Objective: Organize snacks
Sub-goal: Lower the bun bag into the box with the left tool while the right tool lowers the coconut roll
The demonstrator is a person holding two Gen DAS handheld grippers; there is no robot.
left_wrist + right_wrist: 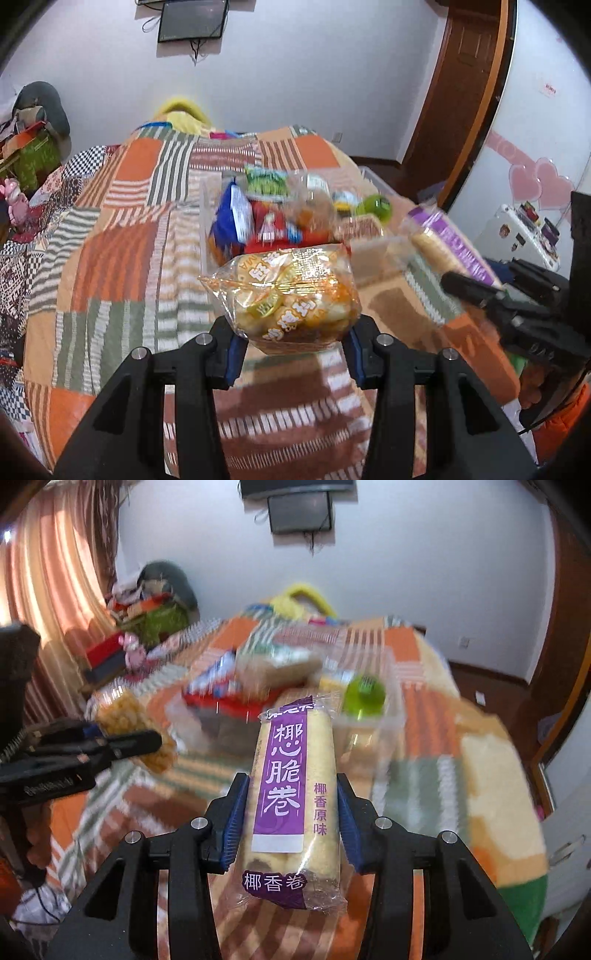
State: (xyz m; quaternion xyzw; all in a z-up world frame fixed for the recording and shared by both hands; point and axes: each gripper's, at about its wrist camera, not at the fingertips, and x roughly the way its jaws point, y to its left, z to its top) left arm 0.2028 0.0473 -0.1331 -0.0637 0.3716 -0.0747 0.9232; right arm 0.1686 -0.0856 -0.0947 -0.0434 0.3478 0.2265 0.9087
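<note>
In the left wrist view, the left hand-held gripper [295, 332] clamped a clear crinkly bag of yellow puffed snacks [288, 295], its long axis lying crosswise between the blue pads, lifted above the patchwork quilt [110, 240] on the bed. Beyond it sat a clear plastic bin [295, 218] of blurred packets.

In the right wrist view, the right hand-held gripper [290, 827] squeezed a long, cylindrical purple-labelled wafer roll pack [291, 794], its long axis pointing straight away from the camera toward the bin [388, 716]. Striped curtains [55, 572] hung left; a dark screen [299, 509] was mounted on the white wall.
</note>
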